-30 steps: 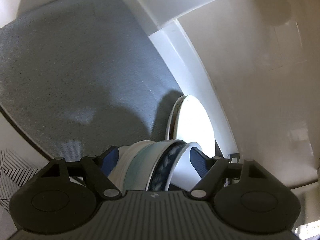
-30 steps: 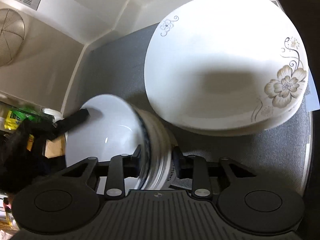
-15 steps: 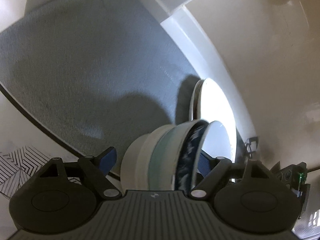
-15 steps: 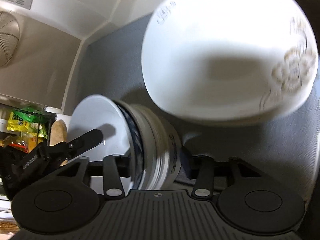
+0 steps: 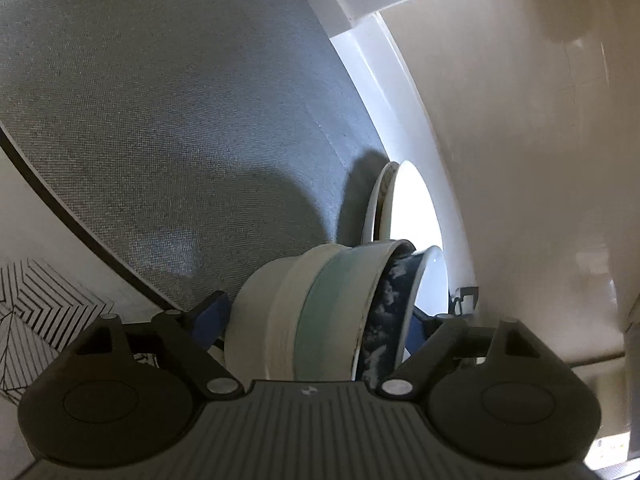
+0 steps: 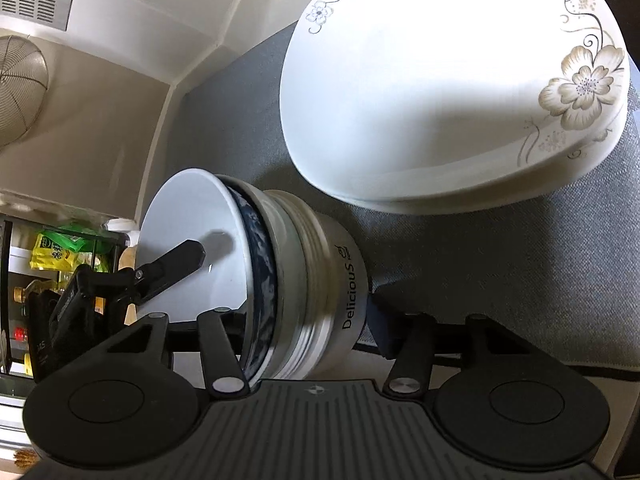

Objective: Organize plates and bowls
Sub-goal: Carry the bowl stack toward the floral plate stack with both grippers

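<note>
Clamped between the fingers of both the left hand-held gripper (image 5: 316, 320) and the right hand-held gripper (image 6: 308, 316), a stack of bowls (image 6: 296, 280) is held beside flowered plates (image 6: 448, 92) on a gray mat (image 6: 500, 272).

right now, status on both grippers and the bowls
Left gripper and right gripper both clamped on the bowl stack. Stack held sideways over the grey mat. Flowered plates close beside.

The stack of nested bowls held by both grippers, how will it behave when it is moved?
The stack of nested bowls looks glazed, so probably slippery and fragile. Several bowls together likely weigh much. Merely nested, the inner white bowl might shift if tilted.
</note>
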`<control>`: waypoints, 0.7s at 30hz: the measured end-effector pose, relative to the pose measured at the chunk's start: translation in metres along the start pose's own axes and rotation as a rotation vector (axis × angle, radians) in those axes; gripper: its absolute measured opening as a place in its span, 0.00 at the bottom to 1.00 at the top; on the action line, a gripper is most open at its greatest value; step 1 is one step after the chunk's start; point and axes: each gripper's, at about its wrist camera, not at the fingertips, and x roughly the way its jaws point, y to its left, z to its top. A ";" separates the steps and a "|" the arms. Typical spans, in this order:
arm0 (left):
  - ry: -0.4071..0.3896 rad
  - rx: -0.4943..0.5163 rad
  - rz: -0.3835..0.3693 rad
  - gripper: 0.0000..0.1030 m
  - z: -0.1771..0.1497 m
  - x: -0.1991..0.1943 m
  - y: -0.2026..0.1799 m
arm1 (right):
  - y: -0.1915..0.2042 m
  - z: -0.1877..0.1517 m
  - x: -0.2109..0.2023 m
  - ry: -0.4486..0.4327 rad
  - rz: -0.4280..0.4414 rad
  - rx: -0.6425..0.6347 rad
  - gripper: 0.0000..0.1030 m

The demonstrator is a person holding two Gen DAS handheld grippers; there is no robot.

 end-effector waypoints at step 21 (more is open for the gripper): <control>-0.050 0.031 -0.002 0.86 0.015 -0.024 -0.043 | 0.023 0.023 -0.030 -0.047 -0.001 -0.063 0.54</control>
